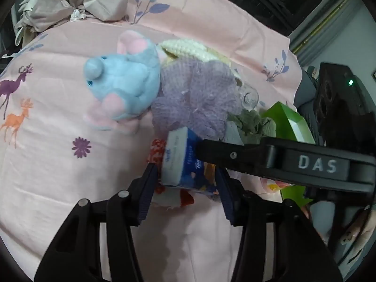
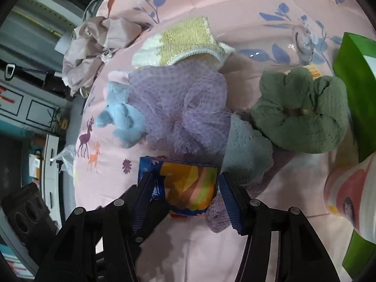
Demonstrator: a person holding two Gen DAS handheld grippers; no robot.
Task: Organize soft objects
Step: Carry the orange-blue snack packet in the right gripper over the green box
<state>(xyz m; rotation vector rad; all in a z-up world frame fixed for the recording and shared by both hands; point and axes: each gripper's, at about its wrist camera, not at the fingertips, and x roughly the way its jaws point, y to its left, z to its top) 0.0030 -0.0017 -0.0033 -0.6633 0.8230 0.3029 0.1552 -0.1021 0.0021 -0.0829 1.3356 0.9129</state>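
Note:
A blue tissue pack (image 1: 182,162) lies on the pink bedsheet (image 1: 47,164). My left gripper (image 1: 186,178) has its jaws on either side of the pack, close to it. My right gripper (image 2: 185,192) also brackets the same pack (image 2: 188,188), and one of its fingers (image 1: 235,157) reaches across in the left wrist view. Behind the pack lie a purple mesh bath pouf (image 2: 183,108), a blue plush mouse (image 1: 122,87), a yellow knitted cloth (image 2: 181,40), a grey-blue cloth (image 2: 249,150) and a green towel (image 2: 303,110).
A green box (image 2: 352,75) stands at the right, with a pink printed pack (image 2: 347,192) in front of it. Crumpled beige fabric (image 1: 70,2) lies at the bed's far corner. A clear suction cup (image 1: 249,98) sits by the pouf. A dark speaker (image 1: 340,108) stands beside the bed.

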